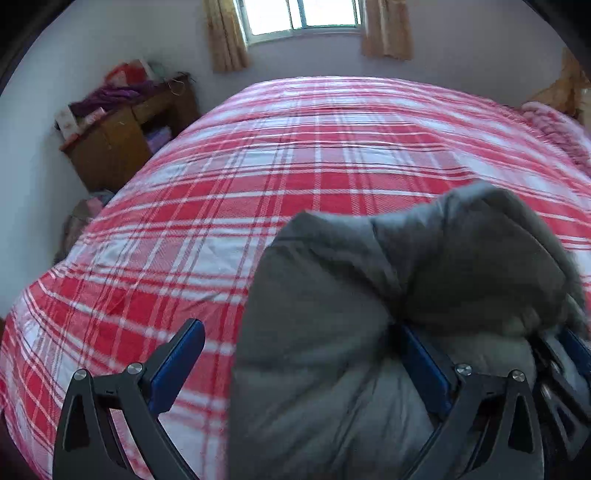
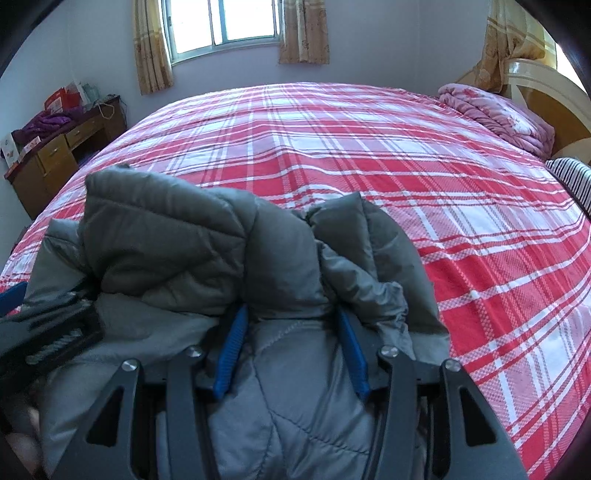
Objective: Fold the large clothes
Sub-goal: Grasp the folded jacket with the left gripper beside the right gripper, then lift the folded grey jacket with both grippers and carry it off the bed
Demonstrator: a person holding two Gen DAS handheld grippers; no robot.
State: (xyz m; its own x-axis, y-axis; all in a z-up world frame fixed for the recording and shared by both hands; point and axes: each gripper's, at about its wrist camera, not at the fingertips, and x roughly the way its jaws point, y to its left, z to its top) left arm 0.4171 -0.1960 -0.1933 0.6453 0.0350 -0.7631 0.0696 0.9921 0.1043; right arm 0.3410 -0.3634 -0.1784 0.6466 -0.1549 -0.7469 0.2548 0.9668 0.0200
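A grey quilted puffer jacket (image 2: 166,229) lies bunched on the red and white plaid bedspread (image 2: 443,184), at the near edge of the bed. My right gripper (image 2: 291,311) is shut on a thick fold of it, and its blue pads (image 2: 231,354) press the padding from both sides. In the left wrist view the same jacket (image 1: 424,251) fills the lower right. My left gripper (image 1: 299,326) stands wide open. Its left finger is bare over the bedspread (image 1: 258,166), and its right finger sits under the jacket's edge. The right gripper's body (image 1: 561,369) shows at the far right.
A wooden desk (image 2: 55,155) piled with clothes and boxes stands against the wall left of the bed. A folded pink quilt (image 2: 498,110), a striped pillow (image 2: 572,177) and the headboard (image 2: 546,96) are at the far right. A curtained window (image 2: 221,26) is behind.
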